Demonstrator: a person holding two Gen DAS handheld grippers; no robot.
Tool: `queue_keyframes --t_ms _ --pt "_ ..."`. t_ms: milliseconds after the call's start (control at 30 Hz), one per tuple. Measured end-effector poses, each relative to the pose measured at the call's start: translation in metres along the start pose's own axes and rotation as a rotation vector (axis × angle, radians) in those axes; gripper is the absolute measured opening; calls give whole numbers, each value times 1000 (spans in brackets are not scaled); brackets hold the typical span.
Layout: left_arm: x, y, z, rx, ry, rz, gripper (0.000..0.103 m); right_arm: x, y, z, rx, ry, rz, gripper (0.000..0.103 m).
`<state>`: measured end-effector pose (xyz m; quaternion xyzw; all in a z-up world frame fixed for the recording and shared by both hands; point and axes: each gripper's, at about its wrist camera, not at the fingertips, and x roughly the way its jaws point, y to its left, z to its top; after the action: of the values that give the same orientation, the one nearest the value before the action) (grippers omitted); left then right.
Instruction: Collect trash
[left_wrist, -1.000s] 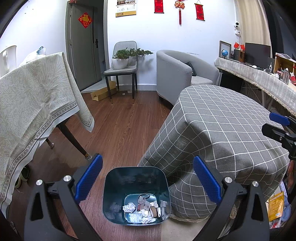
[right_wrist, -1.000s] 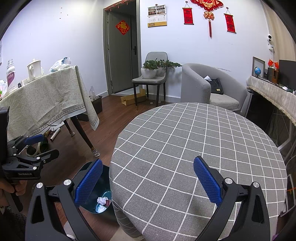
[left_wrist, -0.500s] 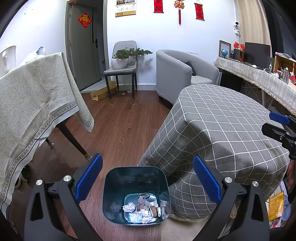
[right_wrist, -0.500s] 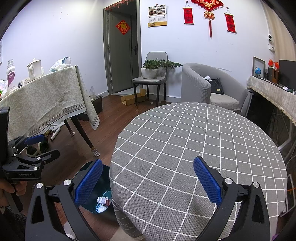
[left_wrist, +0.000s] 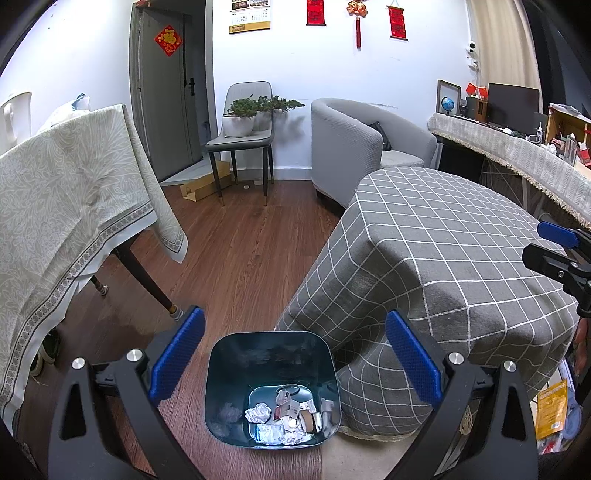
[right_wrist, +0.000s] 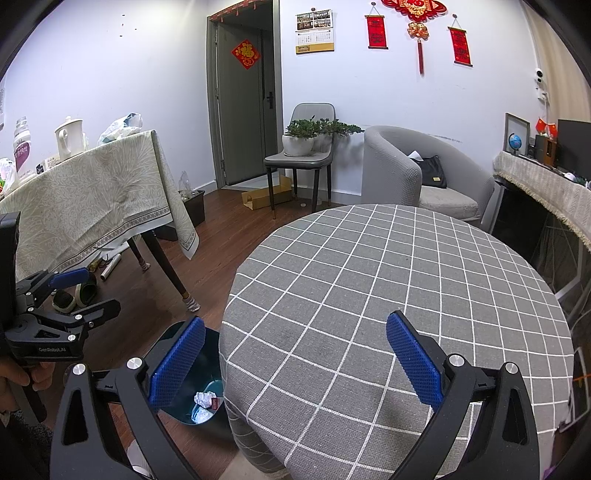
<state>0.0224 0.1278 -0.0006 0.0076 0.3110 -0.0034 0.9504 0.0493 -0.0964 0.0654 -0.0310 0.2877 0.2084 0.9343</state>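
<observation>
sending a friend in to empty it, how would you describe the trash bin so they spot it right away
Find the round table under the grey checked cloth in the middle of the room. On the wood floor at the foot of that cloth, on the side facing the other, pale-clothed table, stands the trash bin. It is a dark teal, square-mouthed bin with rounded corners, holding crumpled paper and wrappers at the bottom.

Grey armchair sits far right by the wall. Potted plants are on a chair next to the door.
</observation>
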Motion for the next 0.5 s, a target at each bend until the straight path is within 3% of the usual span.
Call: queue_keyframes --t_ms 500 --pt "1 -3 0 7 3 2 100 0 0 0 0 0 0 99"
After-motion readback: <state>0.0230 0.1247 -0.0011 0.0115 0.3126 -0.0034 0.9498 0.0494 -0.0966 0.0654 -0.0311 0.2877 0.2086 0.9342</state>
